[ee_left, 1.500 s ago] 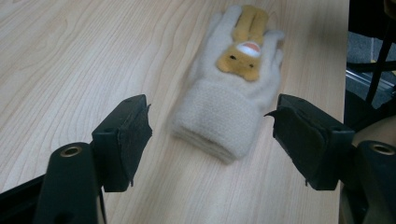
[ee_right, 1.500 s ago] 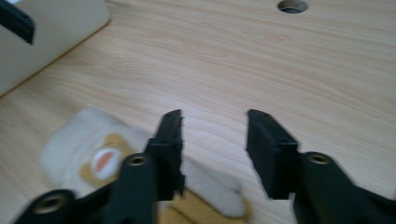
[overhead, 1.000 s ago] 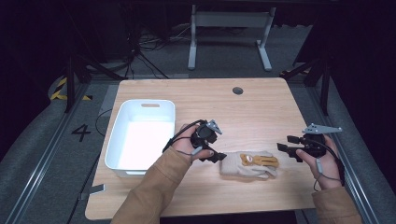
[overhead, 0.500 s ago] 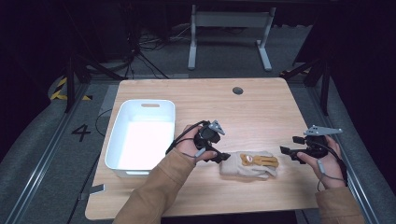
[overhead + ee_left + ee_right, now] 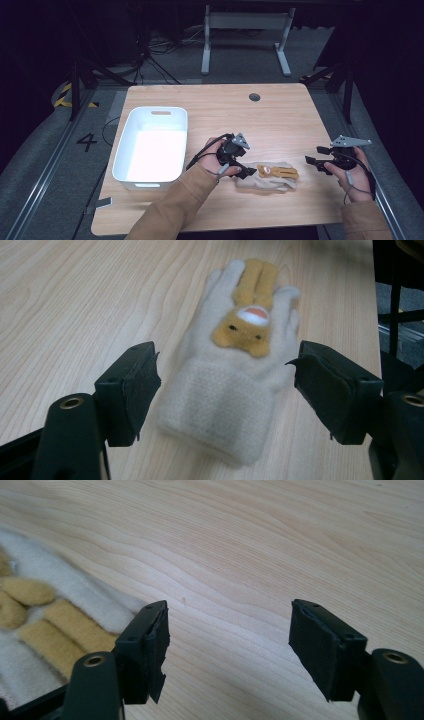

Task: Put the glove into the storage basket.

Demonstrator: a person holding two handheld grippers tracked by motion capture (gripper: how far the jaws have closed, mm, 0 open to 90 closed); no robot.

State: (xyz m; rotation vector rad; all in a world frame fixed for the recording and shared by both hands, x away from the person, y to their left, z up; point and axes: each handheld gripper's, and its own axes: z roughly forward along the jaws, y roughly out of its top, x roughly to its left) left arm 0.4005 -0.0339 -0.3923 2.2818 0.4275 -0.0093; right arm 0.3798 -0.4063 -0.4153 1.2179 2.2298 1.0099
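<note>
left gripper [image 5: 225, 375] straddles the glove [image 5: 230, 370] cuff, fingers apart; next, close on it; right gripper [image 5: 227, 645] waits beside, fingers apart.

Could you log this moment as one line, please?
left gripper: open, straddling glove cuff | right gripper: open, beside glove fingertips | bin: empty

glove [image 5: 270, 176] on table [image 5: 280, 115], right of bin [image 5: 152, 145]

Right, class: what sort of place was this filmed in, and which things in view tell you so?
Probably a lab or recording studio, not a home: a bare wooden table in a dark room, cables on the floor, a painted number 4, and a person working a glove with handheld grippers.
</note>
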